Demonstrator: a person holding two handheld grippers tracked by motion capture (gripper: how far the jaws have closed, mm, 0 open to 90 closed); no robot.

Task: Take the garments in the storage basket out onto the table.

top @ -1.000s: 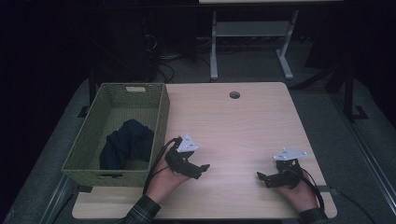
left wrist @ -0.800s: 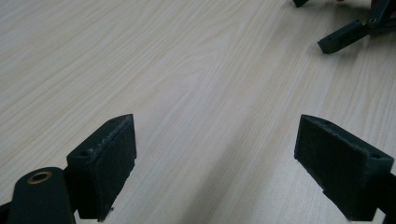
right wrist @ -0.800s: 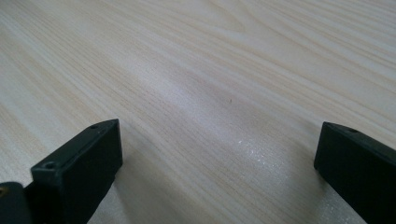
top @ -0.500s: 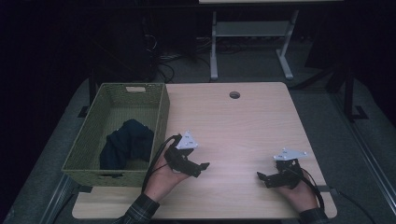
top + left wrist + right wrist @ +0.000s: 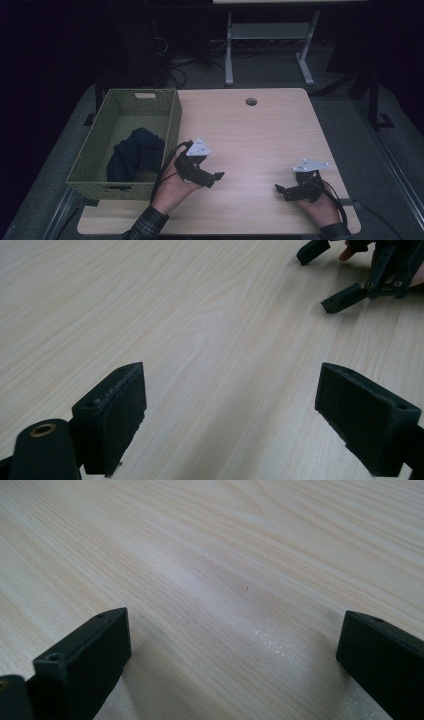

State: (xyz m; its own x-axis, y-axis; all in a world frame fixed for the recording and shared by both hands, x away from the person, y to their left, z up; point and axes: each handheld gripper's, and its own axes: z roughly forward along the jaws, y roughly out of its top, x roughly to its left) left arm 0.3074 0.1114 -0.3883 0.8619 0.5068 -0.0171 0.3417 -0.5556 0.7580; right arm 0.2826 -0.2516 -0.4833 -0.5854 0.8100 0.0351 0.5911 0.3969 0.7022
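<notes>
Little has shifted since the earlier frame — my left gripper (image 5: 212,178) and right gripper (image 5: 281,190) rest spread and empty on the table (image 5: 260,135), so I'd swing the left toward the dark cloth (image 5: 134,152) in the basket (image 5: 172,117) — clearing its rim first.

A basket (image 5: 172,117) sits at the table's (image 5: 260,135) nine o'clock edge, a cloth (image 5: 135,155) inside it. The left gripper (image 5: 212,177) lies just beside it at seven o'clock, the right gripper (image 5: 281,190) well apart at five

Pale matt wood-grain table (image 5: 260,145), woven green basket (image 5: 172,117), dark cloth (image 5: 135,155)
</notes>
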